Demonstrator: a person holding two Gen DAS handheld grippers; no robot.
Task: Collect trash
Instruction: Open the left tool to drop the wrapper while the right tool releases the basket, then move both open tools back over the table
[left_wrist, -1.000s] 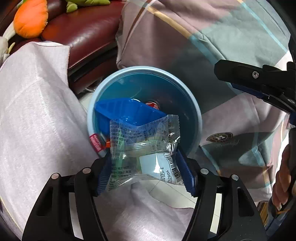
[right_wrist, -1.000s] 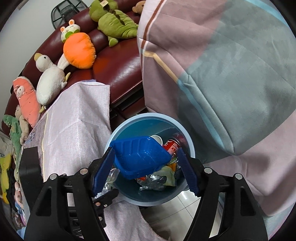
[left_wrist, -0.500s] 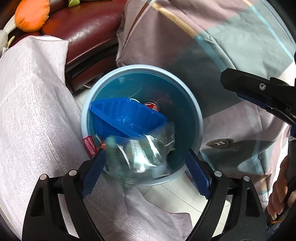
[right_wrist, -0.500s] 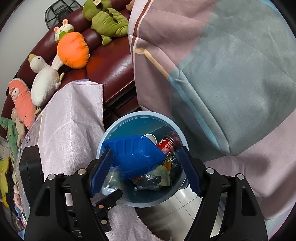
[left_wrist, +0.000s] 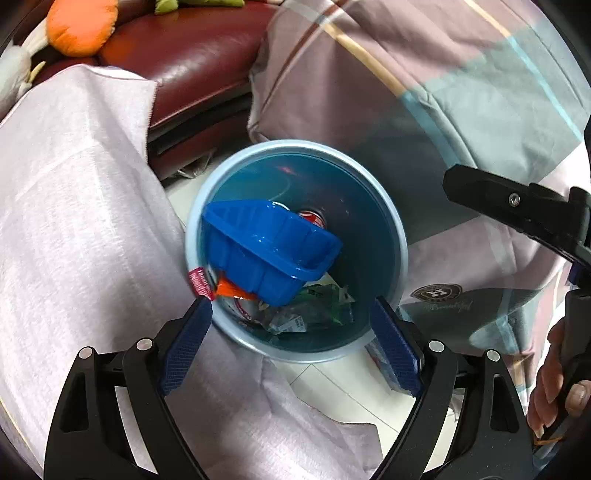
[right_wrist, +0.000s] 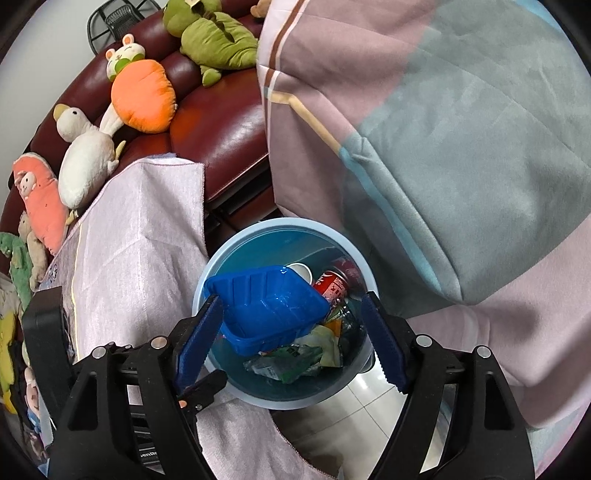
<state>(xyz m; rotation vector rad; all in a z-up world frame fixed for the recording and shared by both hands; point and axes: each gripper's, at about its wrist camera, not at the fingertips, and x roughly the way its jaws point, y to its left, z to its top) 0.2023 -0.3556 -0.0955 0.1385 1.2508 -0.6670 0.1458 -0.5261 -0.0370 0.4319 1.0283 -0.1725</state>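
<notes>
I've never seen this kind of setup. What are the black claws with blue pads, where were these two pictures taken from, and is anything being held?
No robot here: a person holds a hand-operated gripper in each hand, each with a camera looking along its fingers. One picture is from the left gripper, the other from the right gripper. Both look down into a light blue bin on a tiled floor, beside a red sofa with soft toys. In the bin lie a blue plastic tray, a red can and a clear wrapper. Both grippers are open and empty; both have just been opening.
</notes>
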